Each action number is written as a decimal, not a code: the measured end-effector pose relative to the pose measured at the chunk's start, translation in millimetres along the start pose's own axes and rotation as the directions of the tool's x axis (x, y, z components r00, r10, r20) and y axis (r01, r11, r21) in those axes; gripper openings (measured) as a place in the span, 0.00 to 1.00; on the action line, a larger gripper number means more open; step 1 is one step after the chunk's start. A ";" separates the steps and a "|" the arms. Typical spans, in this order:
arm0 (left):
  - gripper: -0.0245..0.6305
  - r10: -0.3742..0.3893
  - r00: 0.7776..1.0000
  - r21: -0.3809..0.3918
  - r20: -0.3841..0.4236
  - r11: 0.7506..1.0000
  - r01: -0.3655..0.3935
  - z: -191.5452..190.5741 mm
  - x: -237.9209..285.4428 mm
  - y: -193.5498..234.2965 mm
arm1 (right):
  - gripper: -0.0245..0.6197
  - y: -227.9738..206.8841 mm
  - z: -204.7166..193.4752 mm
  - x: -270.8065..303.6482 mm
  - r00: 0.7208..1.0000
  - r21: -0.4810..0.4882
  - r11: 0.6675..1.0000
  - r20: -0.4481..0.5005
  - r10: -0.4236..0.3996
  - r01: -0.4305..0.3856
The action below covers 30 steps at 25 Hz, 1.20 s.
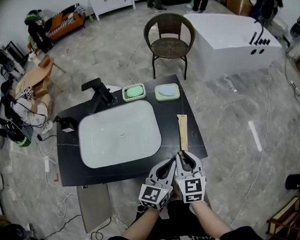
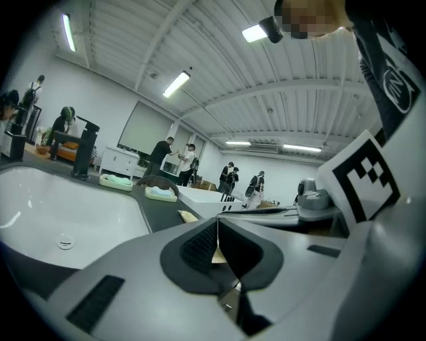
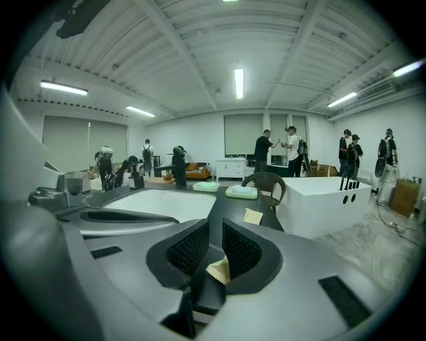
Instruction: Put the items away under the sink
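My left fingers (image 2: pixel 198 248) are closed; my right fingers (image 3: pixel 243 250) stand slightly apart over the tan cloth (image 1: pixel 182 131), at the sink's (image 1: pixel 99 147) 3 o'clock.

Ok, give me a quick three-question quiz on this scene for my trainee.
1. True or false: the jaws of the right gripper stand apart.
2. How many soap dishes sit behind the basin? A one, B two, C four.
3. Fill in: in the head view, the tan packet lies on the counter to the basin's ____.
Key: 1 true; 2 B; 3 right.
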<state>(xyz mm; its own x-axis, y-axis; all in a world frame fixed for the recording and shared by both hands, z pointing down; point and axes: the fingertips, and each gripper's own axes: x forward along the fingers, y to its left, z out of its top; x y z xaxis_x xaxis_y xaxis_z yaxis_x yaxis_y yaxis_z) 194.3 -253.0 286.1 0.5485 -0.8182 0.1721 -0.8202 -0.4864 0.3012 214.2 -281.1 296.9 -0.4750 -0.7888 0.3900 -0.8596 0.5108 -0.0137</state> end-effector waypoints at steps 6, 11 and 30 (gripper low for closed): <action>0.05 0.055 0.998 -0.006 -0.028 0.998 -0.055 -9.8 11.9 10.3 | 0.22 -16.4 -20.3 25.1 0.995 0.010 1.000 -0.103 0.004 -0.003; 0.05 0.062 0.997 0.009 -0.041 0.998 -0.062 -10.3 16.6 8.5 | 0.29 -28.3 -40.5 36.5 0.980 0.028 0.999 -0.198 -0.013 0.019; 0.05 0.169 0.985 -0.039 -0.028 0.985 -0.170 -29.0 -30.5 13.4 | 0.15 12.7 -57.3 16.4 0.969 0.064 0.988 -0.197 0.149 -0.139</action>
<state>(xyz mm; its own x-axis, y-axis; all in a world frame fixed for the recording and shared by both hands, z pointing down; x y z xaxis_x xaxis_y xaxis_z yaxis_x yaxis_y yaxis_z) 171.3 -225.7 312.1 0.4065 -0.8798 0.2464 -0.8944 -0.3281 0.3040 206.3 -268.0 355.9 -0.5514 -0.6206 0.5575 -0.7953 0.5928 -0.1266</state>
